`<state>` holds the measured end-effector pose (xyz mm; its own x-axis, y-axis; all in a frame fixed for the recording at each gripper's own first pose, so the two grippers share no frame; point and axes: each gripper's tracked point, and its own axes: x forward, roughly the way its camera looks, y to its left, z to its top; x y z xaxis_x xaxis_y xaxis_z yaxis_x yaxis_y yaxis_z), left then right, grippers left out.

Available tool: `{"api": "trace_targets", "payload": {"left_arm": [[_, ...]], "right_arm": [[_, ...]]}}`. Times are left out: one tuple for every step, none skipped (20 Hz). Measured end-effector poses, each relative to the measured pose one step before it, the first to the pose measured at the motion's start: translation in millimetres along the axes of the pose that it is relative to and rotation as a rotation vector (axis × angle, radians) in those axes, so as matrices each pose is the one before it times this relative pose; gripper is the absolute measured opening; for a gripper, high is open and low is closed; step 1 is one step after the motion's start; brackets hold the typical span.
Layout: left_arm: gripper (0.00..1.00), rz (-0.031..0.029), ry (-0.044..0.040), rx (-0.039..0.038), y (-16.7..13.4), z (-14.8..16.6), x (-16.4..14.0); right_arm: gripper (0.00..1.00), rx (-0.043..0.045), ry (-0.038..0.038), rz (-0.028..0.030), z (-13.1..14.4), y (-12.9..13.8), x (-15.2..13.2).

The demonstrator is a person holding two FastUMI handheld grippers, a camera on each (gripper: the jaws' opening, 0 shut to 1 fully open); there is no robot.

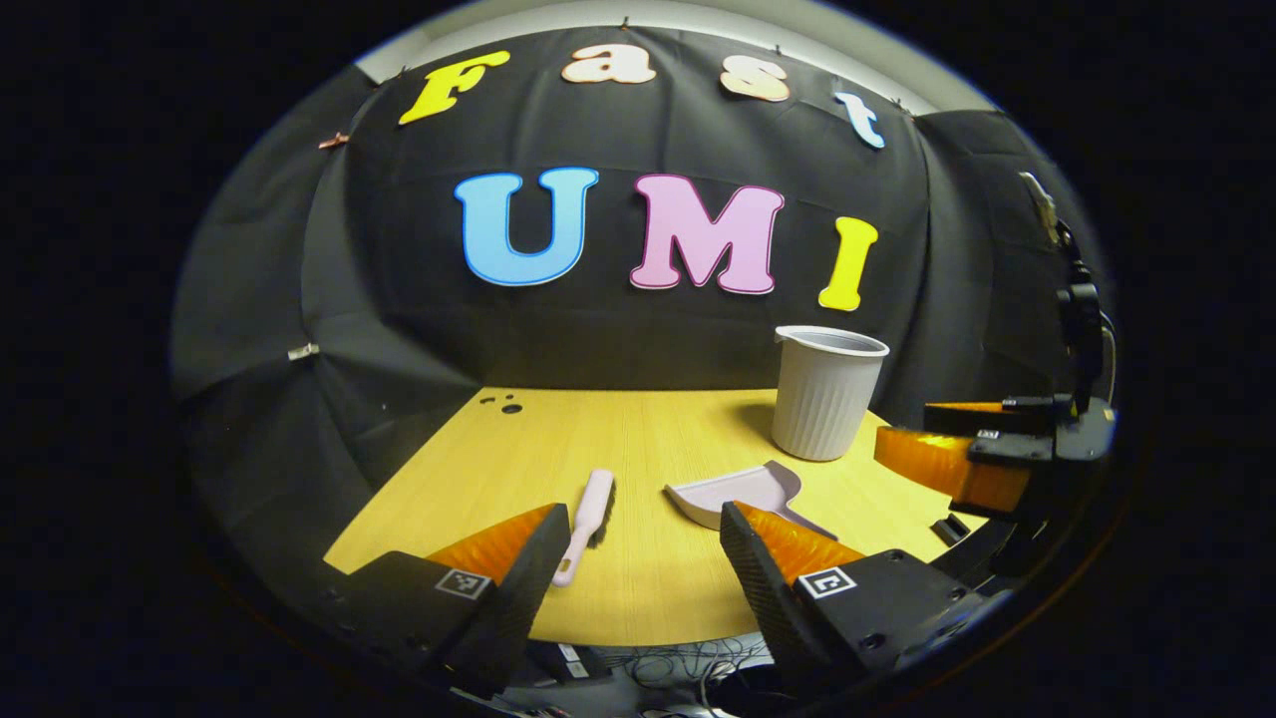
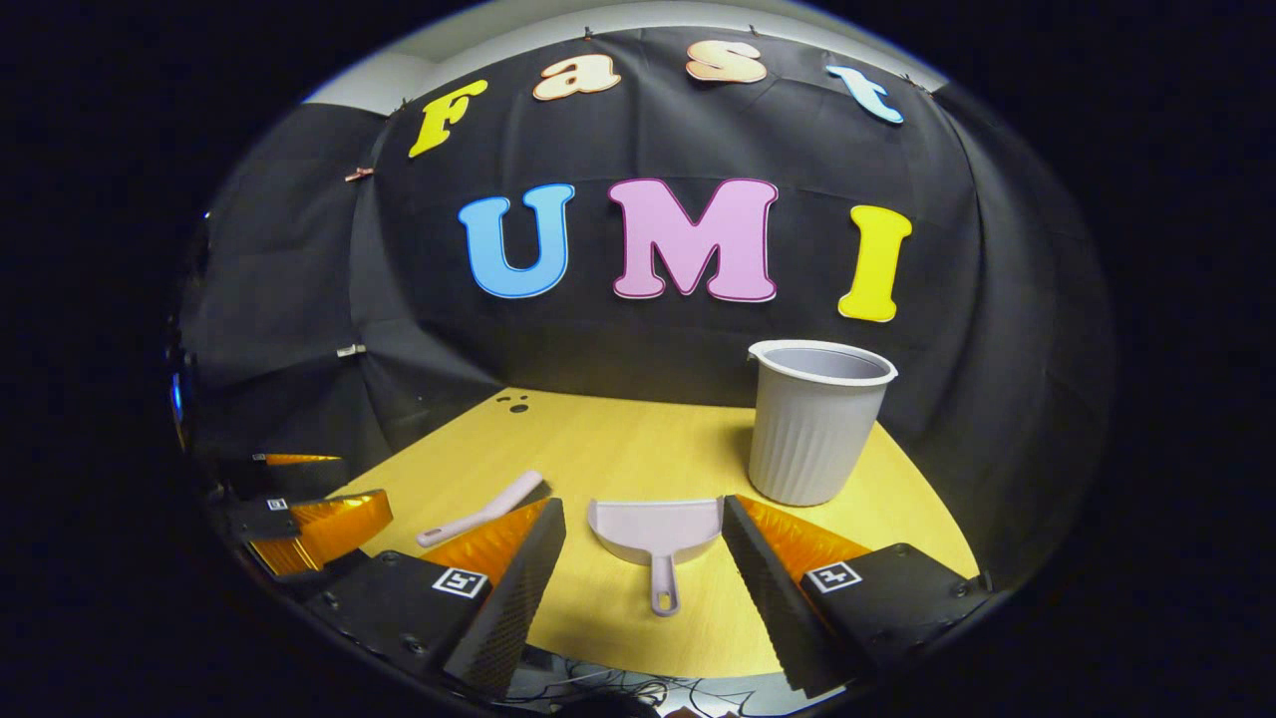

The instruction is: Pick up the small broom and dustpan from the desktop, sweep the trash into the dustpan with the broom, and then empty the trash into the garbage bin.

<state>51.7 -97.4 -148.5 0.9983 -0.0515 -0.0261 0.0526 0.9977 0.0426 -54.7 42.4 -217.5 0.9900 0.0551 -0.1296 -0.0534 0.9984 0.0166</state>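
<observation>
A pale pink small broom [image 1: 588, 524] lies flat on the yellow wooden desktop [image 1: 638, 429], handle toward me, just ahead of my left gripper [image 1: 640, 524], which is open and holds nothing. The matching dustpan [image 2: 653, 529] rests on the desk with its handle toward me, framed between the spread fingers of my open right gripper [image 2: 643, 509]. Neither gripper touches a tool. In the left gripper view the dustpan [image 1: 733, 494] is to the right of the broom. In the right gripper view the broom [image 2: 483, 514] is to the left of the dustpan. Small dark bits [image 1: 503, 404] sit at the desk's far left corner.
A grey ribbed garbage bin [image 2: 817, 424] stands upright at the back right of the desk, just beyond the dustpan. Black cloth walls close in the desk at the back and sides. Cables hang below the near edge [image 1: 688, 663].
</observation>
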Motion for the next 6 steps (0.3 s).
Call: {"api": "trace_targets", "payload": {"left_arm": [[0.96, 0.00527, 0.00262, -0.00655, 1.26, 1.51, 2.22], [0.96, 0.00422, 0.004, -0.00893, -1.69, -3.57, 0.51], [0.96, 0.00181, 0.00344, -0.01304, -2.28, -1.74, -1.33], [0.97, -0.00416, 0.00414, -0.01573, -1.96, -2.79, -0.15], [0.96, -0.00564, 0.0081, -0.01385, -2.76, -3.51, -0.39], [0.96, -0.00976, 0.01045, -0.009, -3.95, -5.75, -0.16]], "right_arm": [[0.99, 0.01166, 0.00642, -0.00828, -4.74, 0.01, -2.62], [0.99, 0.01318, 0.01169, 0.00488, -7.87, 3.64, -3.68], [0.99, -0.00899, 0.01851, 0.01118, -6.43, 4.02, -0.9], [0.99, -0.01735, 0.01845, -0.00491, -5.74, -3.14, -1.96], [1.0, -0.00729, 0.00888, -0.00486, -2.33, -2.45, -2.55], [1.0, 0.0028, 0.00543, 0.00829, -1.96, 2.91, -2.03]]}}
